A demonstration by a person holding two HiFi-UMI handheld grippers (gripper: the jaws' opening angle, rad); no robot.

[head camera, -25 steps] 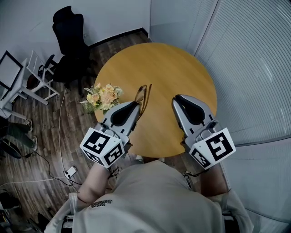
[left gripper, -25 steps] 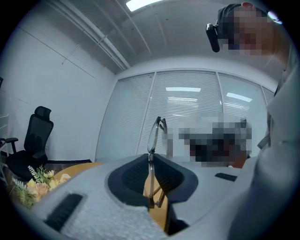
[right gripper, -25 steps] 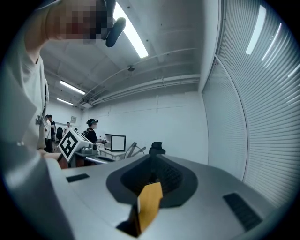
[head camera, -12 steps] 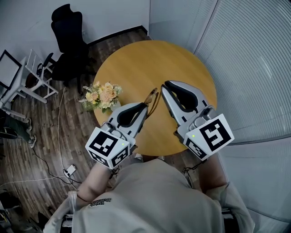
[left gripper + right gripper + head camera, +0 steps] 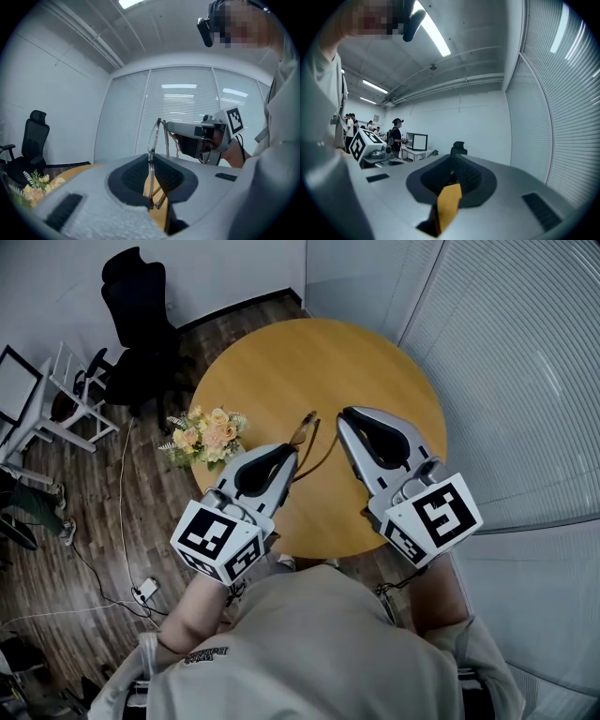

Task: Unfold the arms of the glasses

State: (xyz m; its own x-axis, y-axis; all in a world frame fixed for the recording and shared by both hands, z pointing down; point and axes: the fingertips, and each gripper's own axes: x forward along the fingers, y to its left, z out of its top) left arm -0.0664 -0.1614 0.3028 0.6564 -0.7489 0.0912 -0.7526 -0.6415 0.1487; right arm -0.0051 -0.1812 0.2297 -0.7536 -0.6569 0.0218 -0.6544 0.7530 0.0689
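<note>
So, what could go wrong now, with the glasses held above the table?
1. The left gripper clamps the thin metal-framed glasses only at the rim; pulling an arm could twist them loose or bend the frame.
2. The right gripper, jaws shut, is close beside the arms; a bump might knock the glasses onto the round wooden table.

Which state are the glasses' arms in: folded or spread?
Partly spread, apparently: the left gripper pinches the glasses by the frame, and one arm angles away toward the right gripper. The second arm: cannot tell.

right hand-held gripper [image 5: 345,415]: swung left, now beside glasses [image 5: 302,427] | glasses arm [image 5: 323,457]: angled out
</note>
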